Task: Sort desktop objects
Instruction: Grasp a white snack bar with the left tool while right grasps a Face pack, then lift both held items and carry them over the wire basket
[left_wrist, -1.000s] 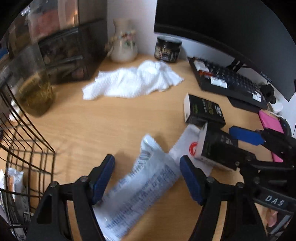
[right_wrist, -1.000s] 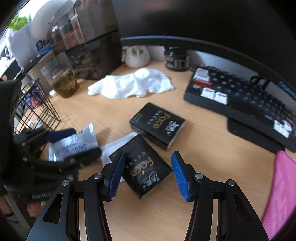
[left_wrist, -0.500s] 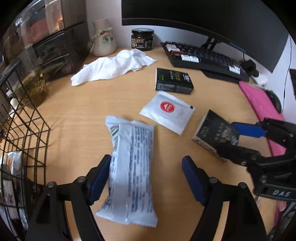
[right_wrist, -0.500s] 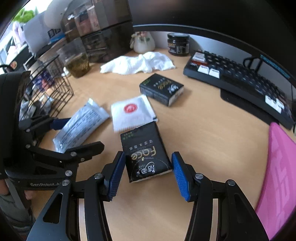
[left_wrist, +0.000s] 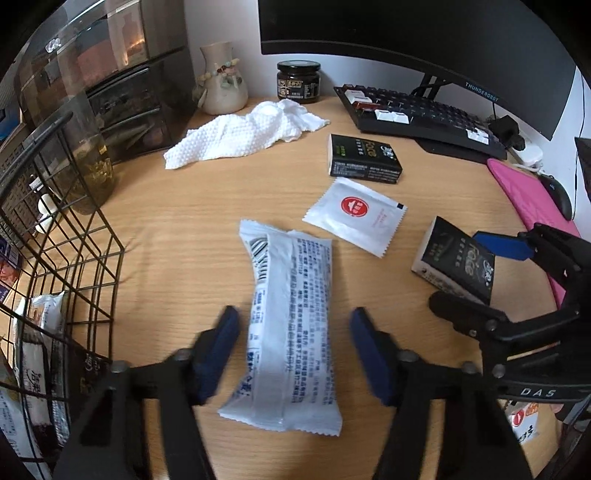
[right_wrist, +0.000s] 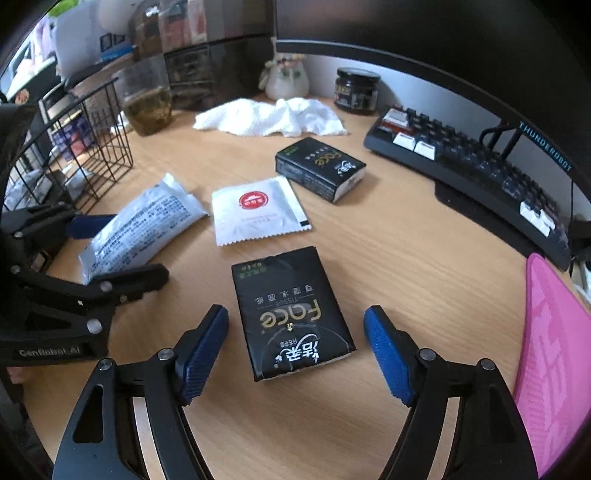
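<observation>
We're hovering the left gripper (left_wrist: 291, 343) over the desk (left_wrist: 192, 229) with its jaws spread wide, straddling the near end of the white snack packet (left_wrist: 288, 325). Can't tell if the blue pads are actually touching the wrapper; they look just clear of it on both sides.

We're holding the right gripper (right_wrist: 295, 343) wide open too, framing the black tissue pack (right_wrist: 291, 314) lying flat on the desk, gaps showing on both sides, so nothing is gripped.

From that pack, the white sachet with the red circle (right_wrist: 255, 210) is sitting at about 11 o'clock, and the second black tissue pack (right_wrist: 319, 168) is further out around 12. The wire basket (left_wrist: 66, 258) is sitting at 9 o'clock of the left gripper, already holding some packets.
</observation>
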